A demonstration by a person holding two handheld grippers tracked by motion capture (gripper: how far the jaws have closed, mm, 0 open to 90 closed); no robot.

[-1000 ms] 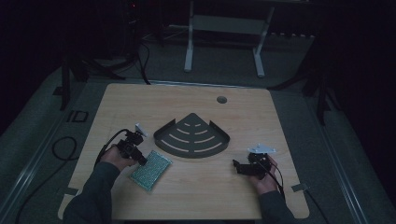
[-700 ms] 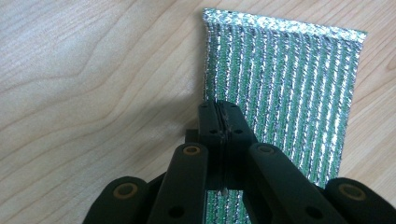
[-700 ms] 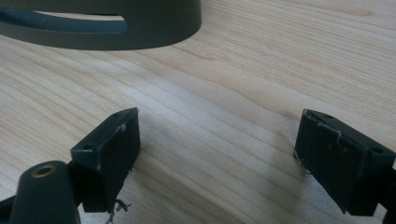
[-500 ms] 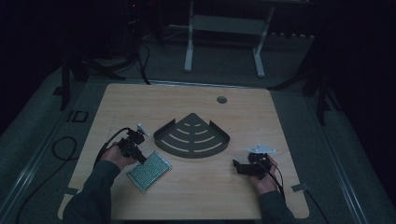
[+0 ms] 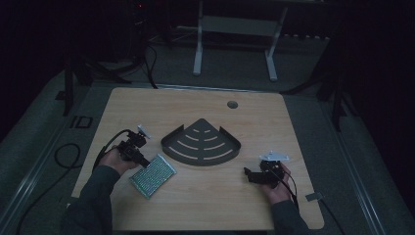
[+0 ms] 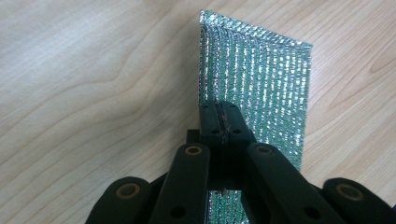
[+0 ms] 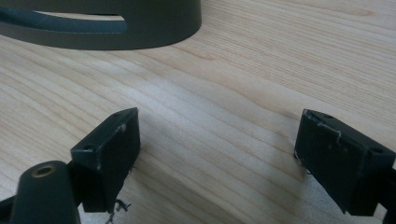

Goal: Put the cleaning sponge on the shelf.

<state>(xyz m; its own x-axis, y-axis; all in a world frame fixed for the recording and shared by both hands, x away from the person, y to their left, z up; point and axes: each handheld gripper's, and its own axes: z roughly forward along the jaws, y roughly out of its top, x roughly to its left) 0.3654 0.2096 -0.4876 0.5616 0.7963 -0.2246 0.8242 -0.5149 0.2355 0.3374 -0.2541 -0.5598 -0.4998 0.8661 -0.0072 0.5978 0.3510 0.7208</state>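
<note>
In the high view, the left gripper (image 5: 145, 162) was clenched on the near edge of the foil pad (image 5: 153, 175), which lay at 8 o'clock from the grey rack (image 5: 201, 145). In the left gripper view, the jaws had just closed on the pad (image 6: 261, 84) over the table (image 6: 93, 84). In the right gripper view, the right gripper (image 7: 217, 154) stood released, with the rack (image 7: 116, 28) at 11 o'clock.

surface (image 5: 147, 105): pale wood, round hole near far edge | on it: dark fan-shaped slotted tray (image 5: 201, 144) at centre; glittery green pouch (image 5: 152, 176) front-left
</note>
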